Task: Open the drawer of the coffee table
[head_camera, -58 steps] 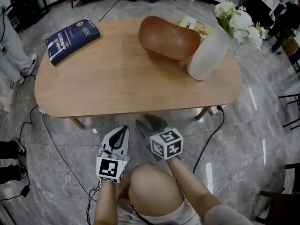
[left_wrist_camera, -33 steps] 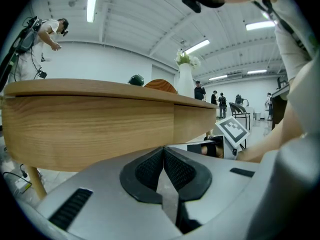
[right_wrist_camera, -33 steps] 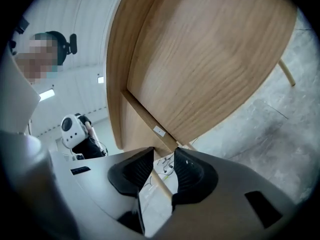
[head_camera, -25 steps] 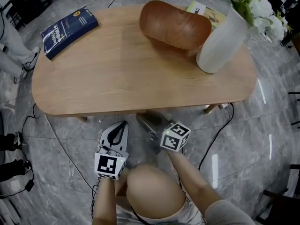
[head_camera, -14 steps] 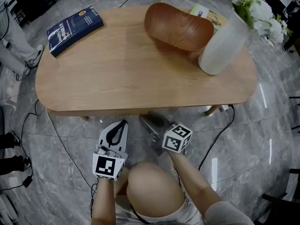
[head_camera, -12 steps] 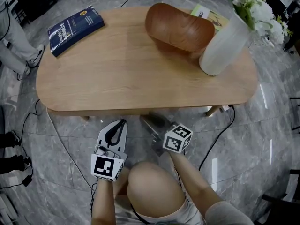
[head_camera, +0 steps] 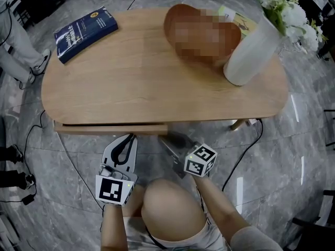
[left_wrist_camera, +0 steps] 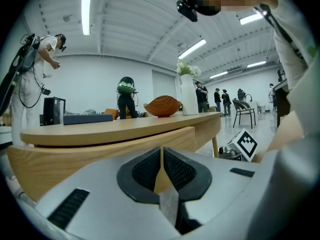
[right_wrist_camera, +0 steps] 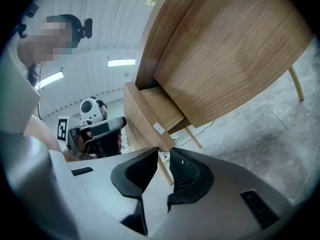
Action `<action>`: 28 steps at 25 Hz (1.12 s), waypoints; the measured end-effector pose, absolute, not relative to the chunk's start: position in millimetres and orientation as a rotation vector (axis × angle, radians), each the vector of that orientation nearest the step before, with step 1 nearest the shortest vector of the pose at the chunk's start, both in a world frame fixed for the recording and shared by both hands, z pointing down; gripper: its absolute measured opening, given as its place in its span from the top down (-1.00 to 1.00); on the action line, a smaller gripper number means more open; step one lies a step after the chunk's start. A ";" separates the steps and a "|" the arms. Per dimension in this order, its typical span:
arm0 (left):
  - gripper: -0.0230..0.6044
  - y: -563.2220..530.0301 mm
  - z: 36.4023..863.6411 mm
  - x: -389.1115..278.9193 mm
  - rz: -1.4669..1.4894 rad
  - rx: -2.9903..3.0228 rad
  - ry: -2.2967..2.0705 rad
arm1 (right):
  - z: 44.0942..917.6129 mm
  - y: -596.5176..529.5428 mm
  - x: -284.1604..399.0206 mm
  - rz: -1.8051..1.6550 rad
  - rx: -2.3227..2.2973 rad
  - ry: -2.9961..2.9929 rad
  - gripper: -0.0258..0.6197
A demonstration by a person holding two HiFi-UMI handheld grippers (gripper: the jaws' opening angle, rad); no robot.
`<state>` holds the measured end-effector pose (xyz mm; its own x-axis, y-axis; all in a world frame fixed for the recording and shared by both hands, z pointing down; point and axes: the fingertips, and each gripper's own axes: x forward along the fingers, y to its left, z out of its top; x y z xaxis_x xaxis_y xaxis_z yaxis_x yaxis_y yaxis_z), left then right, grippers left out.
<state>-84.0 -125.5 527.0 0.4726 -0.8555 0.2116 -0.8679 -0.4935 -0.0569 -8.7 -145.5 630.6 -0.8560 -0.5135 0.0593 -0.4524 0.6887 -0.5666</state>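
Observation:
The coffee table [head_camera: 146, 82] has a light wooden top. Its drawer [head_camera: 110, 128] sticks a little way out from under the near edge. My left gripper [head_camera: 129, 137] is shut with nothing between its pads and hangs just in front of the drawer front [left_wrist_camera: 100, 149]. My right gripper [head_camera: 165, 138] is at the drawer's right end. Its jaws have just been closing and a gap still shows between the pads. In the right gripper view the lower corner of the drawer front [right_wrist_camera: 142, 119] stands at my right gripper's [right_wrist_camera: 164, 154] tips. Whether a pad touches it I cannot tell.
On the table lie a blue book [head_camera: 86, 33] at the far left, a wooden bowl [head_camera: 201, 33] and a white vase [head_camera: 251, 51] with flowers at the right. A black cable [head_camera: 241, 150] runs across the grey floor. The person's knee [head_camera: 172, 213] is between the grippers.
The drawer front has come out from under the table's near edge; earlier it was out of sight. The left gripper has drawn back slightly towards the person.

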 end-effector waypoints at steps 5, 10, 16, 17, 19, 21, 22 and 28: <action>0.90 -115.4 517.9 -89.5 0.529 2.689 -1.493 | 632.0 -138.1 -8.9 -0.877 -0.806 2.825 0.68; 0.54 -111.1 515.6 -88.5 0.836 2.757 -1.393 | 633.3 -136.3 -8.5 -0.853 -0.821 2.860 0.69; 0.43 -112.4 516.3 -99.6 1.333 2.774 -1.363 | 634.4 -135.5 -8.2 -0.778 -0.848 2.928 0.71; 0.41 -114.6 514.9 -104.1 1.418 2.763 -1.374 | 634.4 -135.4 -8.2 -0.762 -0.853 2.943 0.71; 0.40 -118.4 518.2 -111.0 1.607 2.736 -1.340 | 634.9 -135.0 -8.9 -0.715 -0.869 2.985 0.71; 0.39 -122.0 527.3 -113.6 1.782 2.710 -1.258 | 635.7 -134.6 -9.1 -0.648 -0.889 3.039 0.71; 0.38 -124.4 530.0 -114.3 1.840 2.703 -1.238 | 636.2 -134.1 -8.9 -0.619 -0.896 3.063 0.71; 0.38 -132.8 536.1 -112.4 1.886 2.712 -1.181 | 637.8 -133.1 -8.5 -0.552 -0.917 3.126 0.71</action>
<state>-112.4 -132.8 536.1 0.2221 -0.6961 0.6828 -0.3107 -0.7143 -0.6271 -8.5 -133.1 637.8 -0.8337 -0.4947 0.2453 -0.5488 0.7914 -0.2693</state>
